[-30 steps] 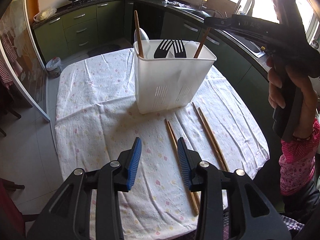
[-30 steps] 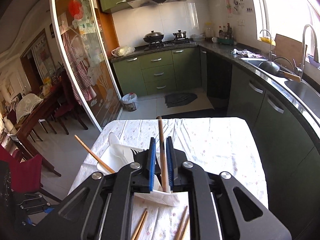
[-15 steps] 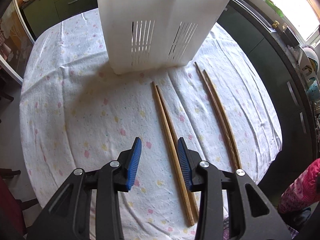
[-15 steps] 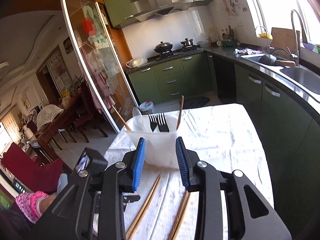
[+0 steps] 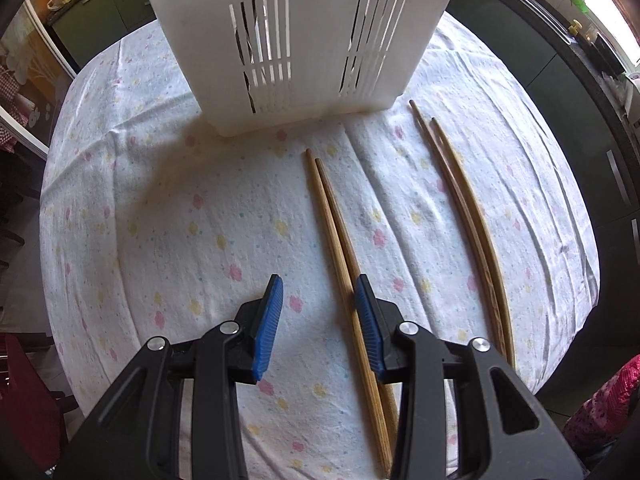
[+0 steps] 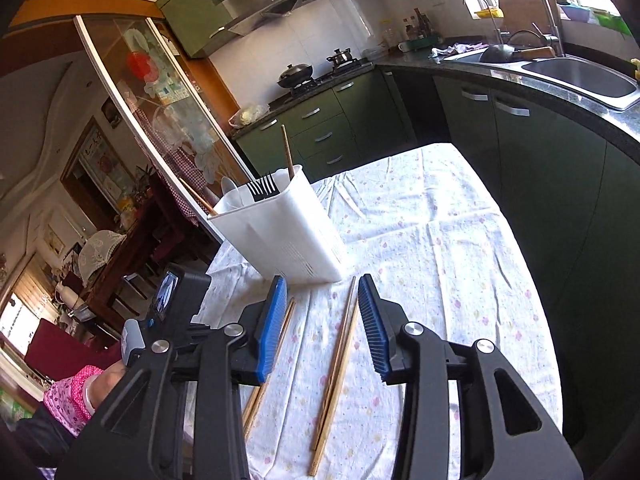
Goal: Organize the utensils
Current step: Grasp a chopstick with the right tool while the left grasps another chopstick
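Chopsticks point(image 5: 340, 236) — between parted left gripper point(image 5: 319, 322) pads

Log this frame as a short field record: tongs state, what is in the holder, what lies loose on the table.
left tongs: open, empty, low over the cloth by the left chopstick pair
right tongs: open, empty, above the right chopstick pair
utensil holder: white, upright, holding black forks, a white spoon and wooden sticks
loose items: two chopstick pairs on the tablecloth, in front of the holder
remaining: both pairs not yet in the holder
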